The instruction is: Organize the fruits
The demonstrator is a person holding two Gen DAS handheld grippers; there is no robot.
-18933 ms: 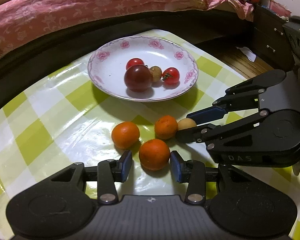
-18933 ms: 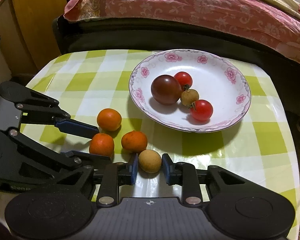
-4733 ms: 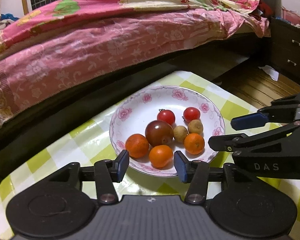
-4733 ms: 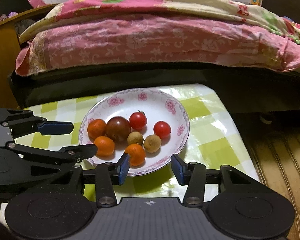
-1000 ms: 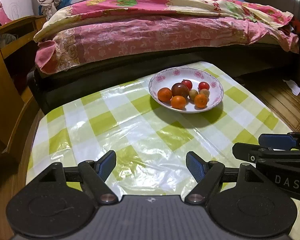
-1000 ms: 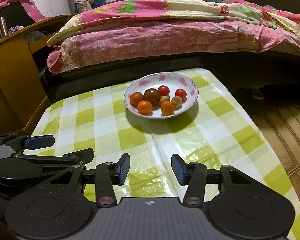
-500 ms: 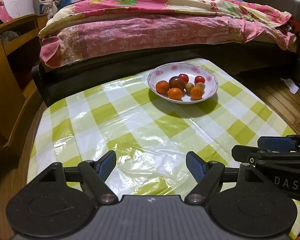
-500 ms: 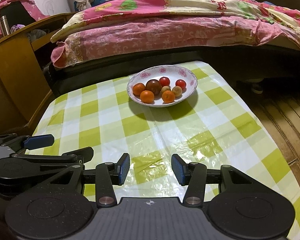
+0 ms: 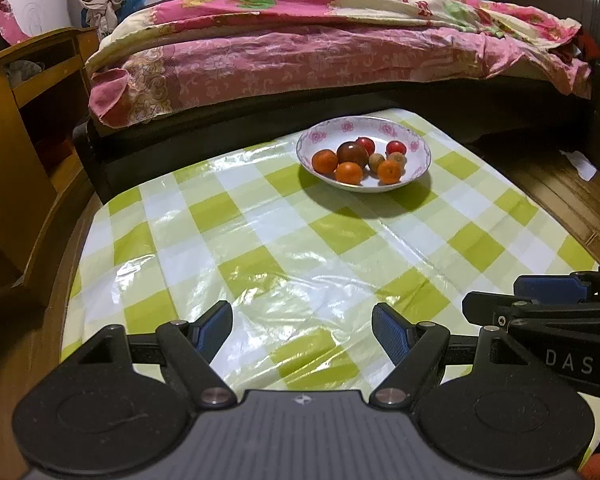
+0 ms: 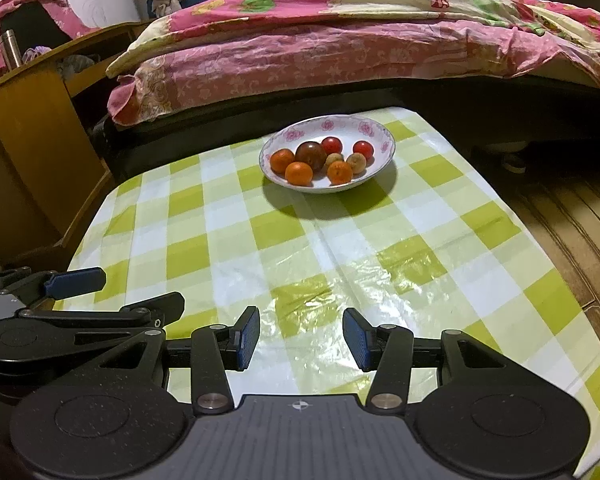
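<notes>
Both grippers now sit further back from the plate [image 9: 414, 162] than half a second ago; it looks smaller and lies at the far end of the table [image 9: 260, 248], near the bed [image 9: 300, 48]. Versus the earliest frames, the three oranges and the brown fruit that lay loose on the cloth are now on the plate.

Plate contents, right wrist view: three oranges [image 10: 299, 172], one dark tomato [image 10: 311, 153], two red cherry tomatoes [image 10: 331, 145], two small brown fruits [image 10: 356, 161]. No fruit visible on the checked cloth.

Left gripper [image 9: 302, 330]: jaws wide apart, empty, low over the near edge. Right gripper [image 10: 299, 338]: jaws apart, empty, beside the left.

Judgement: gathering appears complete; the retreat reads as the end of the task, nothing left to pick.
</notes>
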